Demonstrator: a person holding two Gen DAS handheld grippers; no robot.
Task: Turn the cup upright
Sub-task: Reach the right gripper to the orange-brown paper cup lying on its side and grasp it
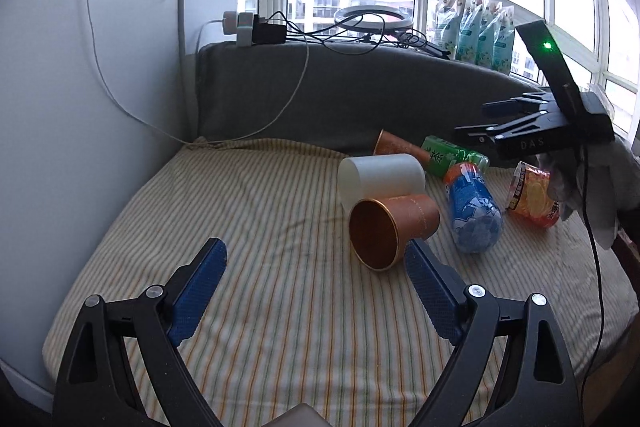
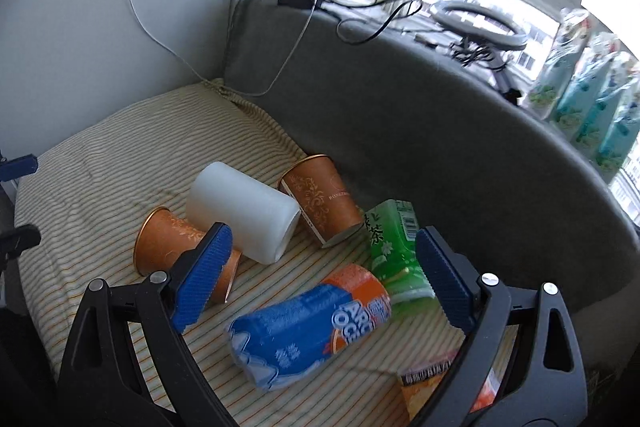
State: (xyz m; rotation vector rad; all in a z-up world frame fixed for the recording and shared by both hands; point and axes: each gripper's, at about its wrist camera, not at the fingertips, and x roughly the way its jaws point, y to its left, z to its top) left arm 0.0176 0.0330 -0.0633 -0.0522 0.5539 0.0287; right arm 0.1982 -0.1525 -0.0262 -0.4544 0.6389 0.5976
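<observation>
A copper paper cup (image 1: 394,229) lies on its side on the striped cushion (image 1: 256,211), mouth toward me; it also shows in the right wrist view (image 2: 168,243). A white cup (image 1: 380,175) lies on its side just behind it, also seen from the right wrist (image 2: 244,211). A second copper cup (image 1: 394,143) lies further back by the grey backrest (image 2: 324,201). My left gripper (image 1: 316,259) is open and empty, its right finger tip close to the near copper cup. My right gripper (image 2: 320,247) is open and empty, held above the bottles; the left wrist view shows it at the right (image 1: 488,121).
A blue bottle (image 1: 474,213), a green tea bottle (image 1: 452,155) and an orange snack cup (image 1: 534,197) lie at the right. A grey backrest (image 1: 352,95) borders the cushion. A power strip (image 1: 256,27), cables and a ring light (image 1: 374,17) sit on the sill.
</observation>
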